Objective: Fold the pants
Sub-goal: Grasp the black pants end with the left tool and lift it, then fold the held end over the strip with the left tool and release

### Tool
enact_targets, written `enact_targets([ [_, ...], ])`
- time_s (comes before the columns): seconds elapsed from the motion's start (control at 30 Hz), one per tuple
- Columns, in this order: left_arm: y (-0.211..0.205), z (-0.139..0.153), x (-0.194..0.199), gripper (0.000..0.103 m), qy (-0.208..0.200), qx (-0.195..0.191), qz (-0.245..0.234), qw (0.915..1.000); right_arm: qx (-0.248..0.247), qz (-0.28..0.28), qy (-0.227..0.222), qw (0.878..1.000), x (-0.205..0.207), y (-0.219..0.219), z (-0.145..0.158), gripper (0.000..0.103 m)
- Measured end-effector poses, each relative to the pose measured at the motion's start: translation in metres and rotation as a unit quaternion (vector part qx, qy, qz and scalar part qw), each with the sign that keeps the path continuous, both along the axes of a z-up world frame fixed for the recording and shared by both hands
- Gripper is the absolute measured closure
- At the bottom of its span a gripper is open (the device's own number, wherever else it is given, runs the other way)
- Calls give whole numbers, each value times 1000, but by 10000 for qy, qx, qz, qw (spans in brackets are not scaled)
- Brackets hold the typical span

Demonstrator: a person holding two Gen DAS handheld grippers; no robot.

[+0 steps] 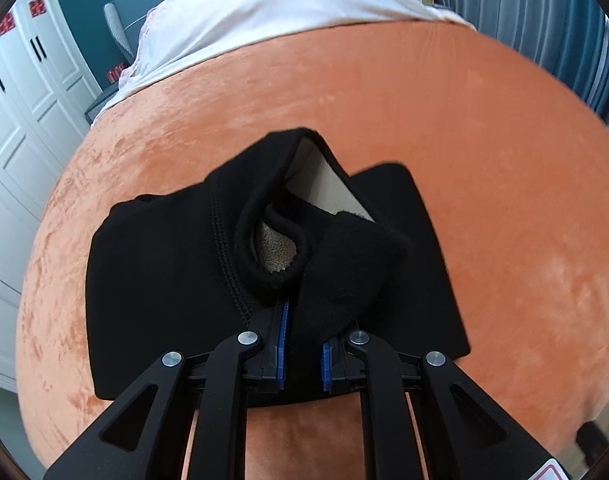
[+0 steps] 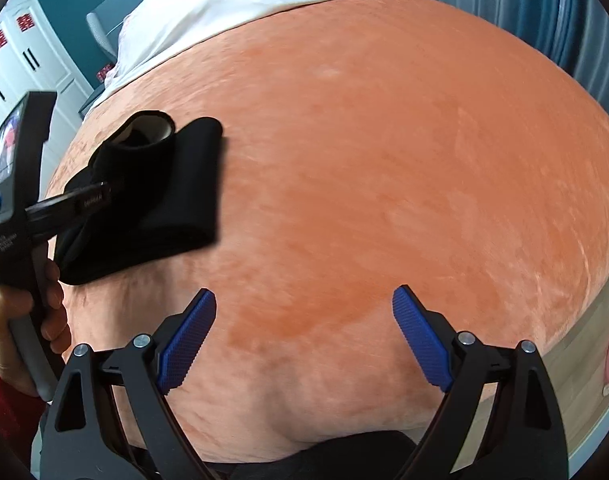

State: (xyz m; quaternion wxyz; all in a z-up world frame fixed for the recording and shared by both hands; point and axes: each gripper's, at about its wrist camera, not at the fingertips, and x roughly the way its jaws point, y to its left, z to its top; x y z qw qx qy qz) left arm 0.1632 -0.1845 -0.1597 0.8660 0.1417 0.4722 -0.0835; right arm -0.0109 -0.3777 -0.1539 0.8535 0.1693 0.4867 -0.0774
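Surface: a bed covered with an orange plush velvet blanket (image 2: 384, 160), with a white sheet (image 1: 264, 8) lying across its far end.
Pants: black fleece-lined pants (image 1: 164, 260) folded into a thick bundle, lying on the orange blanket toward its left side in the right wrist view; a cuff opening at the top of the bundle shows a pale beige lining.
Left gripper: the black two-finger left gripper (image 1: 304, 320) with blue pads points steeply down at the bundle; its fingers are pressed together on a fold of the black fabric at the near edge of the bundle, and the cloth bunches up just ahead of the tips.
Left hand: the person's left hand (image 2: 28, 320) wraps the grey handle of that gripper at the left edge of the right wrist view, with a red sleeve (image 2: 4, 400) below it.
Right gripper: the black right gripper (image 2: 304, 312) hangs over bare orange blanket, well apart from the pants; its blue ribbed pads (image 2: 188, 340) stand wide apart with nothing between them.
Surroundings: white panelled wardrobe doors (image 1: 20, 120) with red paper cut-outs at the left, teal wall behind, blue-grey curtains (image 1: 544, 20) at the right.
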Motion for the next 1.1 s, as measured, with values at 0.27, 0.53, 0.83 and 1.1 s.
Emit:
enact_targets([
  [0.27,-3,-10,-3,93,115,126,24,9999,167,-100,45,9998,-7,-13,-15,15],
  [0.53,10,-1,-16,83,297,-186,127,9993,168,-97,25,9998,-1,-15,-11,15],
  [0.83,75,37,-83,50,-126,-452,91,9989,386,492,-512,9967,81,12,44,7],
  [1.1,205,43,-99,48,41,-322,1219,9920,1067,1163,32,9875,226,96,14,5],
])
